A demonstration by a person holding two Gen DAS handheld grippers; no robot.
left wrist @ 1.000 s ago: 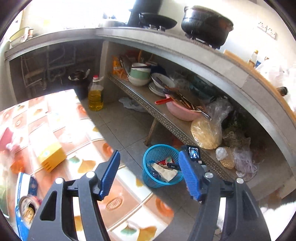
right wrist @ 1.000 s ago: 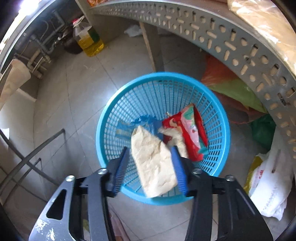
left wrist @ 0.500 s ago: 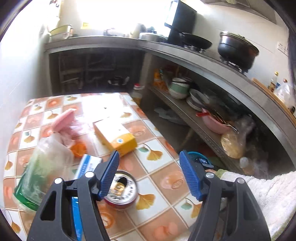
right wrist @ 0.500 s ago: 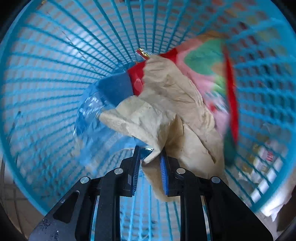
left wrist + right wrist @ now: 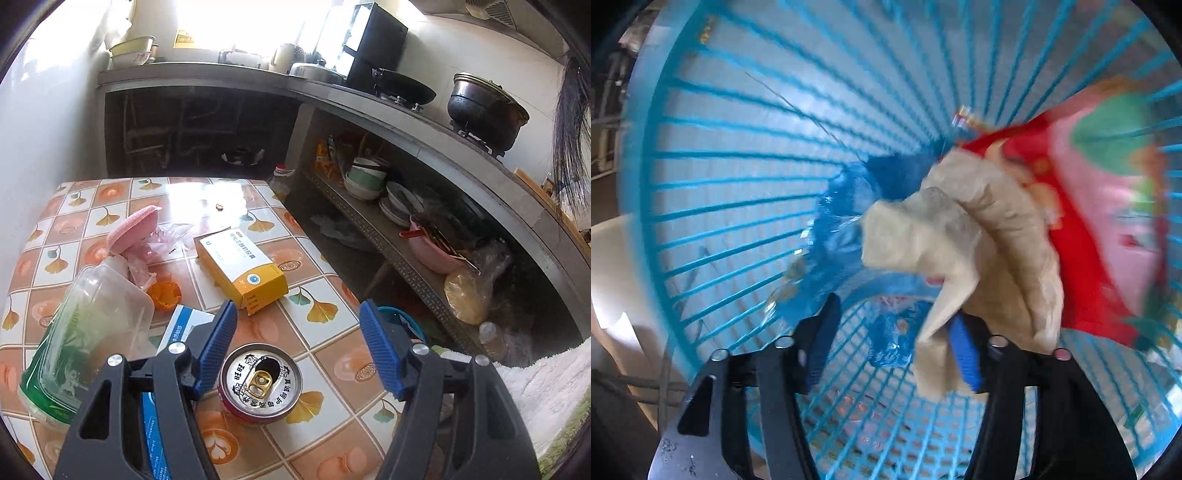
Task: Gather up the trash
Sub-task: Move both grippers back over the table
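My left gripper (image 5: pixel 297 347) hovers over a tiled table (image 5: pixel 110 199), its jaws spread wide around an opened red drink can (image 5: pixel 259 383) standing upright near me, without touching it. Left of the can lies a clear plastic tub (image 5: pixel 85 332); beyond it, a yellow box (image 5: pixel 240 264) and a pink sponge (image 5: pixel 133 225). My right gripper (image 5: pixel 894 343) reaches deep inside a blue mesh basket (image 5: pixel 713 155), jaws parted, a crumpled beige paper (image 5: pixel 971 236) draped against the right finger, a red wrapper (image 5: pixel 1082 229) further right.
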